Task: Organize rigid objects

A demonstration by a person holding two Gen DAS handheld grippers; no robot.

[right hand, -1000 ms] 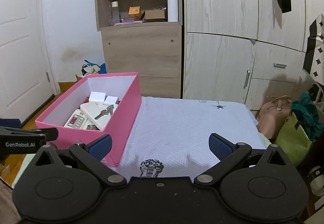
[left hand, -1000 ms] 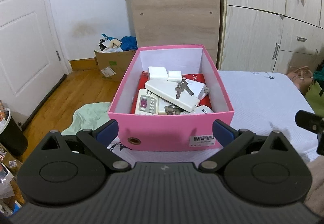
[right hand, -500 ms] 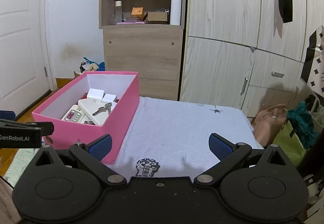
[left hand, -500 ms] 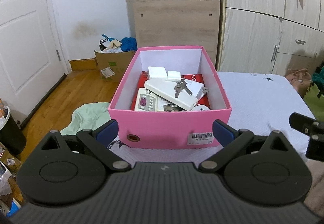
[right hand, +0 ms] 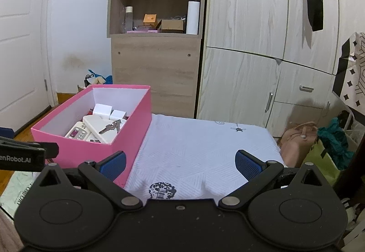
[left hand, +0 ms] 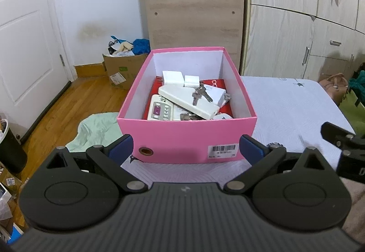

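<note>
A pink box [left hand: 186, 135] sits on the white mattress [left hand: 292, 110] at its left end, open at the top. Inside the box lie a white remote control [left hand: 160, 111] near the front wall, a long white flat device [left hand: 187, 101] laid slantwise over it, and a bunch of keys [left hand: 199, 95] resting on top of that device. Two small white adapters [left hand: 180, 77] stand side by side toward the box's back wall, on a red package [left hand: 216, 83] that lines the bottom.

The left gripper [left hand: 186, 149] hovers just in front of the box's front wall, its jaws wide apart with nothing between them; the blue pads [left hand: 121, 148] flank the wall's barcode label [left hand: 224, 149] and round hole. The right gripper [right hand: 180, 164] hangs to the right of the box, over the bare mattress, jaws likewise spread and empty. Beyond the box stands a wooden shelf unit [right hand: 157, 58], and left of the box a green cloth [left hand: 98, 128] lies on the wooden floor.
</note>
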